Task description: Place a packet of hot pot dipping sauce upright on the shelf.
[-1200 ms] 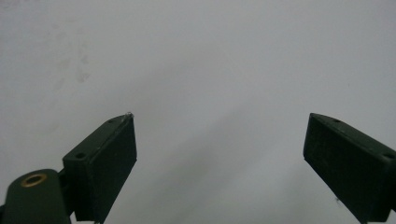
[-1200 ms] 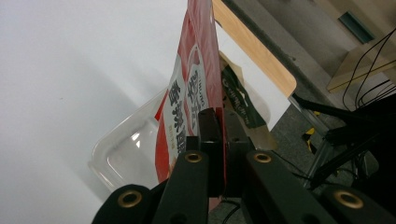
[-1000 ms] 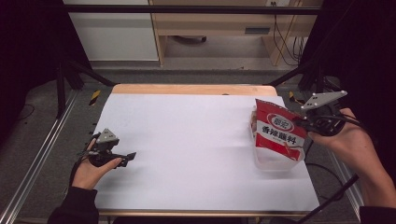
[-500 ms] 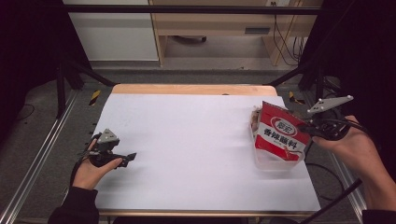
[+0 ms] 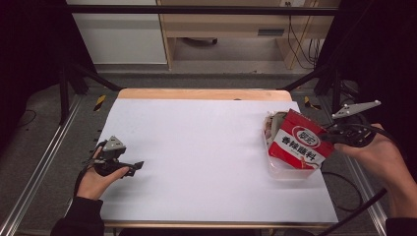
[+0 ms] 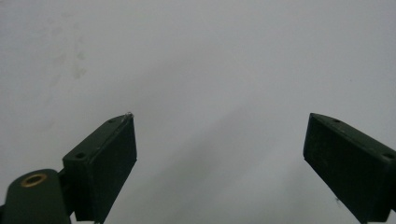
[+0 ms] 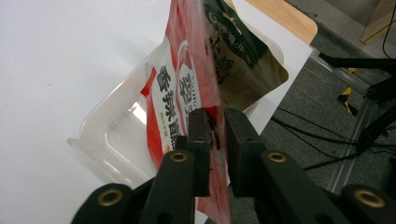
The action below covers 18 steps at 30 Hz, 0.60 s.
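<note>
- The right gripper [image 7: 215, 140] has its two black pads either side of the bottom edge of a red sauce packet [image 7: 187, 93]; the jaws have just been easing apart, a thin gap shows on one side, so the pinch looks loosened, not firm
- Just beyond the pads, the packet stands on edge inside a clear plastic tray [image 7: 116, 140], leaning against a brown-and-green pouch [image 7: 243, 60] behind it
- In the high view the same red sauce packet [image 5: 299, 145] tilts over the clear plastic tray [image 5: 290, 172] near the table's right edge
- Judged: thin, glossy film, light and floppy; likely slippery at a flat face, so a sealed edge is the best hold, and squeezing the belly risks bursting it
- The left gripper [image 6: 219, 154] stands wide apart and empty over bare white table [image 6: 196, 56], well away from the packet
</note>
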Each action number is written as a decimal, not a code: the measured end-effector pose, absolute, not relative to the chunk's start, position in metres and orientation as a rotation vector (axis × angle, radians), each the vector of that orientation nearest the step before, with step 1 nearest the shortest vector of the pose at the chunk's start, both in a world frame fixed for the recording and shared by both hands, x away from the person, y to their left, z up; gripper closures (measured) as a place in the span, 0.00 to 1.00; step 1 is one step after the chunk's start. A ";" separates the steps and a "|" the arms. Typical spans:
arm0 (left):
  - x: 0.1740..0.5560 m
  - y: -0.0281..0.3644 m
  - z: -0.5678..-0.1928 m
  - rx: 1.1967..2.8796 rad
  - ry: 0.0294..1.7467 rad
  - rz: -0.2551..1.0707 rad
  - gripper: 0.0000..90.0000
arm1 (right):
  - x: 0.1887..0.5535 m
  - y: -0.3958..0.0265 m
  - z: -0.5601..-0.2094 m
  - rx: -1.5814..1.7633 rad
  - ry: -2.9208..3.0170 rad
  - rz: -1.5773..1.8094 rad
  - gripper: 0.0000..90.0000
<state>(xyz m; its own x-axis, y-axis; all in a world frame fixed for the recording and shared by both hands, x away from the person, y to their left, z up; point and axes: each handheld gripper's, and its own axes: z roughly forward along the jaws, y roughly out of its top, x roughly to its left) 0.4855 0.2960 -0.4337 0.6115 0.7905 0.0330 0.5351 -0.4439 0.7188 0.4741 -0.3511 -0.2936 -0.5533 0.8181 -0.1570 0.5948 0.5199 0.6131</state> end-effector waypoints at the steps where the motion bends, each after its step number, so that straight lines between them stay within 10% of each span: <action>1: 0.486 0.296 -0.434 2.155 1.038 0.483 0.11 | 0.474 -0.352 -0.294 1.163 2.335 0.711 0.87; 18: 0.486 0.296 -0.434 2.154 1.037 0.484 0.11 | 0.488 -0.316 -0.286 1.080 2.289 0.730 0.34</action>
